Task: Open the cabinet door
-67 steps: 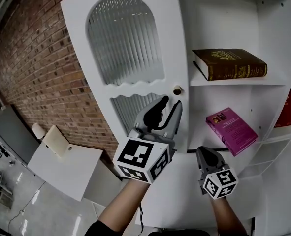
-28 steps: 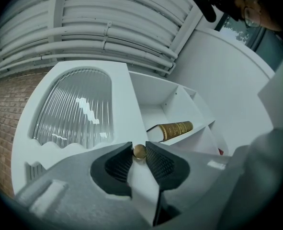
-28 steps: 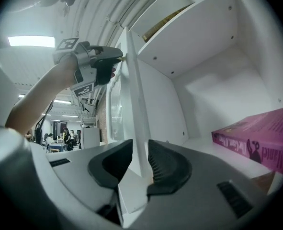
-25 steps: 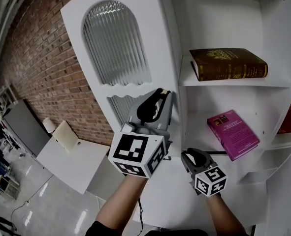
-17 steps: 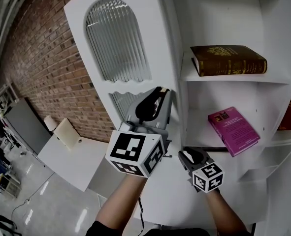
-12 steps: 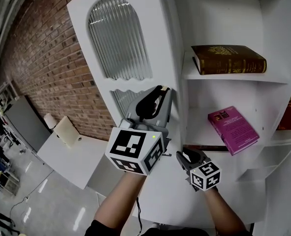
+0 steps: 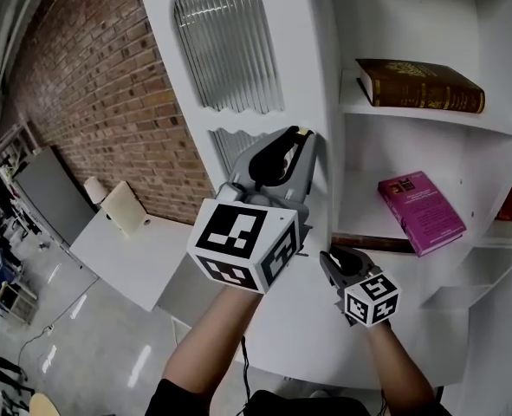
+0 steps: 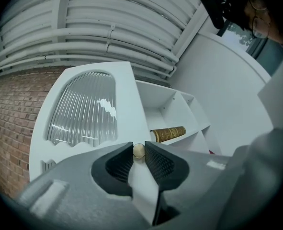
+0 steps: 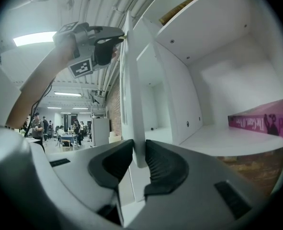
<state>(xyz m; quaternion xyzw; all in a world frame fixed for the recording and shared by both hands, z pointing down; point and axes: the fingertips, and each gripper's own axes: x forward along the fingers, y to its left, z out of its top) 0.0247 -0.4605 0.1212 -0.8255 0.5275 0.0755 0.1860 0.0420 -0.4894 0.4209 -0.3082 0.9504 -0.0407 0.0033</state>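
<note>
Two grippers hold the white cabinet door (image 7: 303,59) with ribbed glass panes, which stands swung well out from the white shelves (image 7: 429,116). The left gripper (image 8: 139,153) has its fingers, just tightened, clenched on the round brass knob (image 8: 139,150). The right gripper (image 9: 138,159) has its fingers, just closing, pinching the door's lower edge. Little swing seems left.

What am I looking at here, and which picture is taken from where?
A person holds a gripper in each hand; the marker cubes belong to them. The head view looks down from the person's head; the other two look along each gripper's jaws. The left gripper, jaws just closing, grips the brass knob of the door, which stands partly open. The right gripper has been closing its jaws around the door's lower edge; whether they press it I cannot tell. On the shelves lie a brown book and a pink book.
</note>
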